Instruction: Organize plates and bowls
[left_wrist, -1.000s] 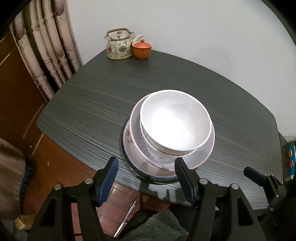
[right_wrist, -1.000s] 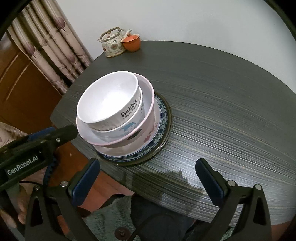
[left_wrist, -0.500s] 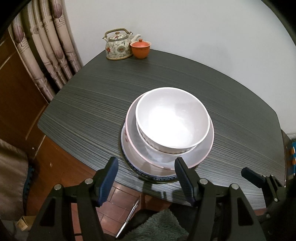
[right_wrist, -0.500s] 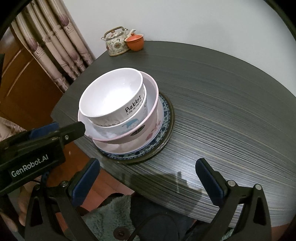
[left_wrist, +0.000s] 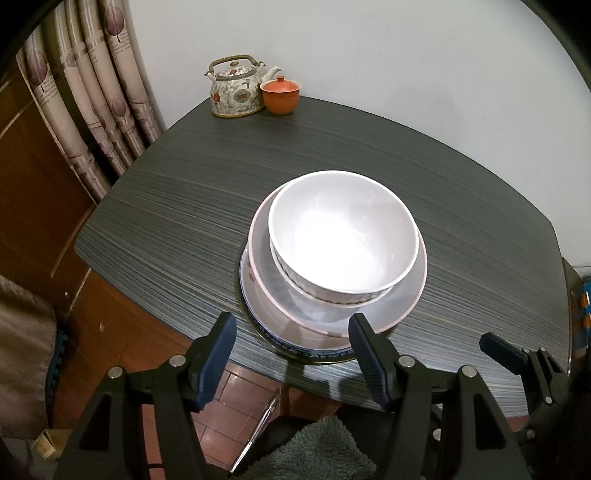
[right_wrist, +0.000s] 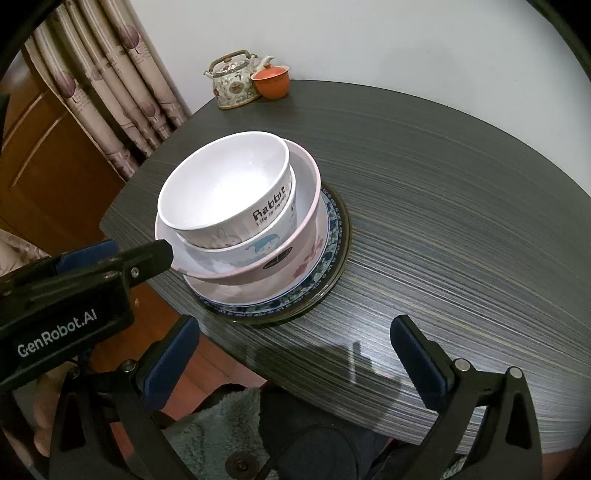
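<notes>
Left wrist view: stacked bowls (left_wrist: 341, 243) on plates (left_wrist: 295, 339), near table (left_wrist: 184, 192) edge | both hand-held grippers agape, empty: left (left_wrist: 291, 354), right (right_wrist: 295, 362) | advice: pinch top bowl's rim squarely, lift straight.

Floral teapot (left_wrist: 236, 90) beside orange cup (left_wrist: 280, 94)

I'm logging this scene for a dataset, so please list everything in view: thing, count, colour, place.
White "Rabbit" bowl: 1, white, top of stack.
Cartoon-printed white bowl: 1, white with blue print, under it.
Pink-rimmed wide bowl: 1, white and pink, below those.
Blue-patterned plate: 1, blue and white, stack bottom.
Dark striped table: 1, grey-black.
Floral ceramic teapot: 1, cream, far corner.
Orange lidded cup: 1, beside teapot.
Patterned curtain: 1, beige, left.
Left gripper: 1, fingers open, empty.
Right gripper: 1, fingers open, empty.
</notes>
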